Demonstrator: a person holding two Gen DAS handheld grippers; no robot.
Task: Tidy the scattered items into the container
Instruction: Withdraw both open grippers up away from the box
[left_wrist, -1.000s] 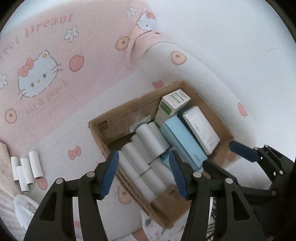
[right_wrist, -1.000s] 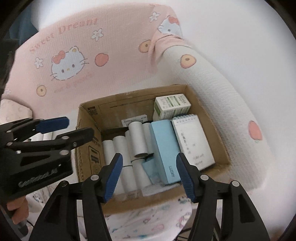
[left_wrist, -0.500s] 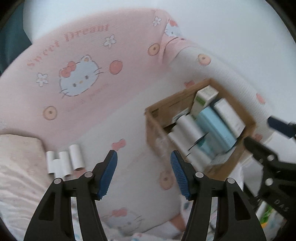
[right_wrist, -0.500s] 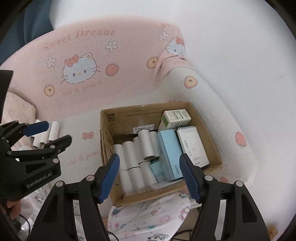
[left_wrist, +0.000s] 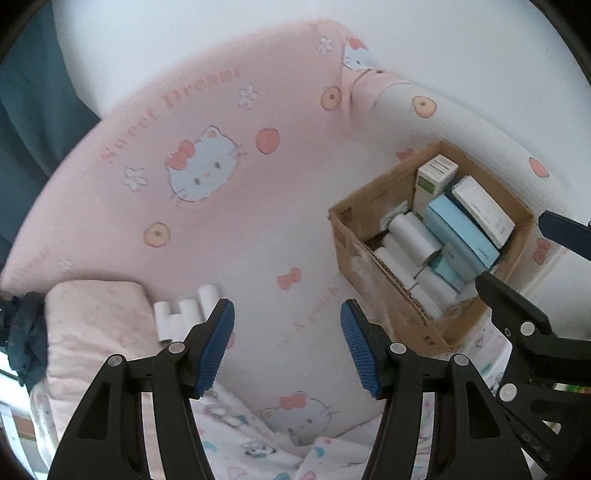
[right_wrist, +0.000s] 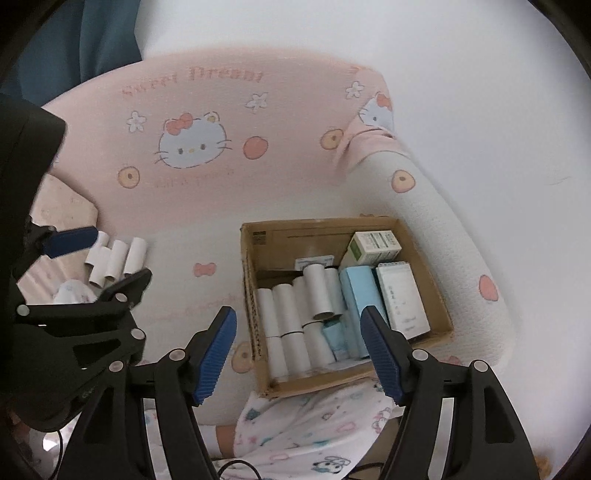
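The left gripper (left_wrist: 287, 345) hung with its blue-padded jaws wide apart and nothing between them, above the white bed surface printed with pink bows. Just beyond its left finger lay a small cluster of white paper rolls (left_wrist: 183, 314), side by side on the bed, close to a folded pink pillow (left_wrist: 92, 321). From the right wrist view the same rolls (right_wrist: 116, 260) sat well left of the cardboard box (right_wrist: 251, 295), with the left gripper (right_wrist: 103, 254) hovering near them.

The right gripper (right_wrist: 298, 349) was likewise spread open and empty, poised over the near edge of the box. The box (left_wrist: 369, 258) rested on the bed against the padded white bumper (right_wrist: 443, 236), and it was already well filled: a row of white rolls (right_wrist: 291, 317) lay along its left half, a light blue carton (right_wrist: 356, 295) beside them, a spiral notepad (right_wrist: 402, 295) at the right wall, and a green-and-white carton (right_wrist: 373, 245) leaning at the far corner. Behind everything rose the pink Hello Kitty headboard cushion (right_wrist: 192, 144).
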